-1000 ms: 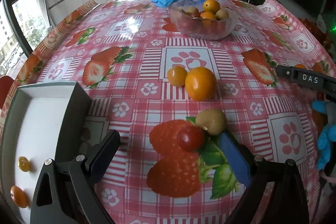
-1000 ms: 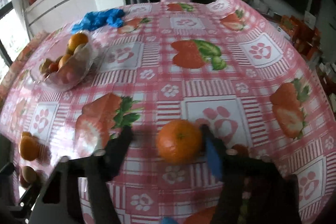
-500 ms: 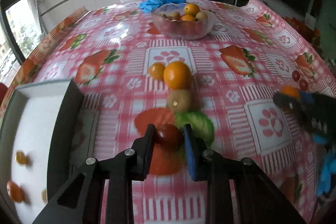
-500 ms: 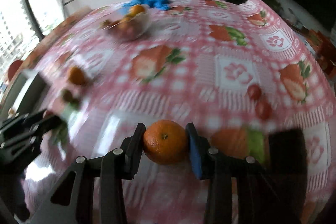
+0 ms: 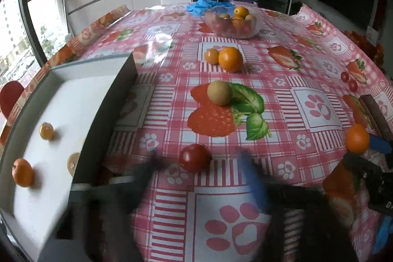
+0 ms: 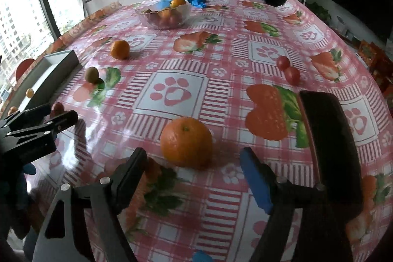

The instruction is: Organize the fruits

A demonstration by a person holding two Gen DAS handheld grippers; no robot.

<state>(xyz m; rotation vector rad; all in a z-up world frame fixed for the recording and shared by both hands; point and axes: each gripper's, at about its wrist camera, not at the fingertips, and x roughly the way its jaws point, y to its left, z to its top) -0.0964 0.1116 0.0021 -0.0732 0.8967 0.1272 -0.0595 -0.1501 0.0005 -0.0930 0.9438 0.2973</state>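
A red cherry tomato [image 5: 195,160] lies on the strawberry tablecloth beside the grey tray [image 5: 115,100]. My left gripper [image 5: 199,172] is blurred, its jaws opening on either side of the tomato, pads off it. In the right wrist view an orange [image 6: 186,145] rests on the cloth between the fingers of my right gripper [image 6: 194,165]; its jaws are opening and gaps show on both sides. The tray's white floor holds three small orange fruits, one of them [image 5: 22,172] near the front.
A brown kiwi-like fruit [image 5: 219,96], a large orange [image 5: 230,59] and a small one [image 5: 211,56] lie mid-table. A glass bowl [image 5: 233,22] of fruit stands at the back. Two cherry tomatoes [image 6: 287,69] and a dark tray-like object [image 6: 329,139] are at the right.
Half a second ago each gripper was shut on its fruit. Both have since let go, and the tomato and the orange now rest on the cloth between spread fingers.
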